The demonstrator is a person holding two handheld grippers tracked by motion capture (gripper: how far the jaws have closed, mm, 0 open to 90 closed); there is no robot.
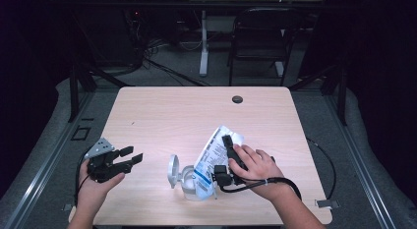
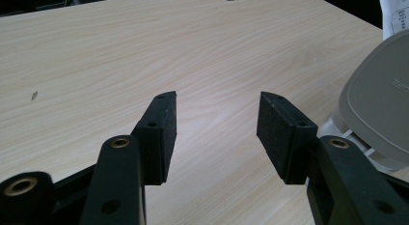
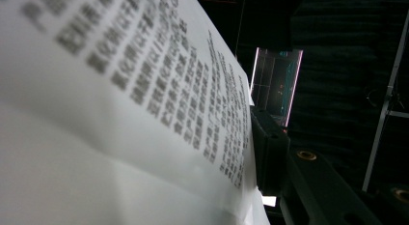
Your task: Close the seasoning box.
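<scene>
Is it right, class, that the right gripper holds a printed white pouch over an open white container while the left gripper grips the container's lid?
Not quite. The left gripper grips nothing: the left gripper view shows its jaws open over bare table, beside the lid. The right gripper does hold the pouch over the container.

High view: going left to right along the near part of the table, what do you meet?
Left gripper, jaws open and holding nothing → open grey lid of the white container → white printed pouch → right gripper, closed on the pouch, under the person's right hand.
</scene>
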